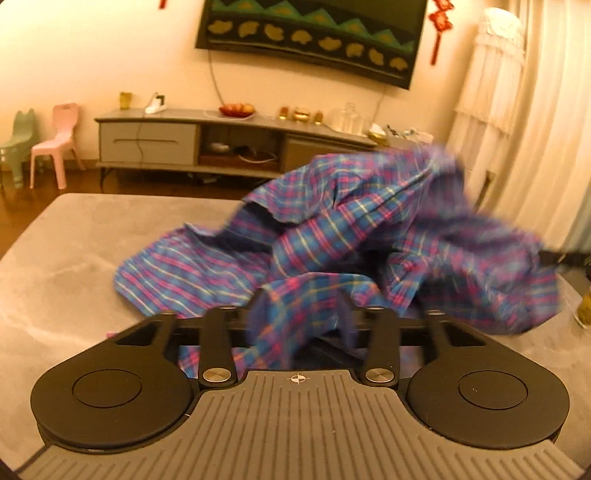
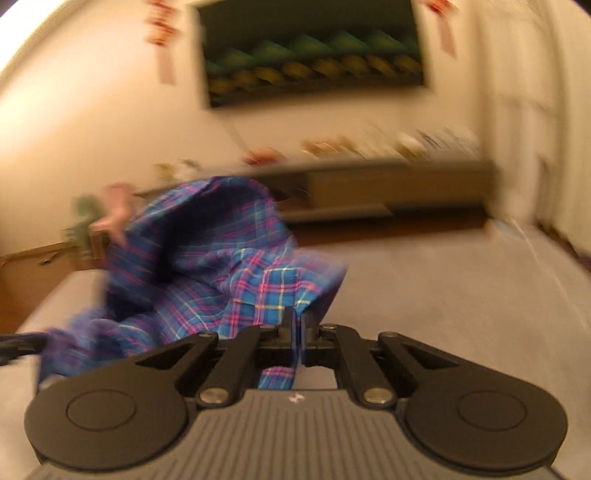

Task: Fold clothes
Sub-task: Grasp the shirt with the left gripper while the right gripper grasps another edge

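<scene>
A blue, pink and yellow plaid shirt [image 1: 332, 236] lies crumpled on the grey table [image 1: 74, 258], with its right part lifted and blurred. My left gripper [image 1: 301, 306] has its jaws apart. A bunch of the shirt hangs between and over them and hides the fingertips. In the right wrist view the plaid shirt [image 2: 192, 266] rises in a fold at the left above the table [image 2: 443, 295]. My right gripper [image 2: 297, 325] is shut on an edge of the cloth, and a strip of it hangs below the pads.
Across the room stands a grey TV cabinet [image 1: 147, 140] with bowls and jars on it, under a dark screen [image 1: 314, 33]. A pink chair [image 1: 59, 140] and a green chair [image 1: 18, 144] are at the left, pale curtains [image 1: 535, 147] at the right. A yellowish glass [image 1: 583, 310] stands at the table's right edge.
</scene>
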A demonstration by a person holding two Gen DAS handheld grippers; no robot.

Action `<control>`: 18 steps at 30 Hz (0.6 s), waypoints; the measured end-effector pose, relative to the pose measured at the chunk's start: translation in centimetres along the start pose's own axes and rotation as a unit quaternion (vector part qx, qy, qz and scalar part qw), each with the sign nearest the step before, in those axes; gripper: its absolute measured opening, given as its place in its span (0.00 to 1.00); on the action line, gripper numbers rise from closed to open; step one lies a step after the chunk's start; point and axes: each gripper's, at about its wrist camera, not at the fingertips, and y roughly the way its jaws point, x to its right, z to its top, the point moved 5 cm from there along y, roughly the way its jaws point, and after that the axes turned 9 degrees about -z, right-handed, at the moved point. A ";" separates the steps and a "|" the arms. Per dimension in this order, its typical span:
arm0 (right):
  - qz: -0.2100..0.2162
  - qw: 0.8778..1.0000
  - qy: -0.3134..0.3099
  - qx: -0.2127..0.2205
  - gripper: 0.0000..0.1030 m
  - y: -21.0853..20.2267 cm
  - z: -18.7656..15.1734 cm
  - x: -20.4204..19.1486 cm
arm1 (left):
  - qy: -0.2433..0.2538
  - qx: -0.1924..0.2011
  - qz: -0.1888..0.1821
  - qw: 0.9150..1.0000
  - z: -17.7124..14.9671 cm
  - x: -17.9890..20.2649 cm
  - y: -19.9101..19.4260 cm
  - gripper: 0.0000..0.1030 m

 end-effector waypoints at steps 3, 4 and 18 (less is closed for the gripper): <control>0.012 1.000 0.012 0.005 0.02 -0.3 -1.9 1.6 | 0.052 0.015 0.003 0.999 -0.7 3.0 -0.8 0.81; 0.019 1.000 0.006 0.008 0.02 -0.4 -2.1 1.7 | 0.076 0.018 0.007 0.997 -0.8 3.9 -0.8 0.84; 0.077 0.997 0.013 -0.022 0.03 1.2 -2.7 5.8 | 0.405 -0.129 0.080 0.902 3.8 14.3 18.8 0.00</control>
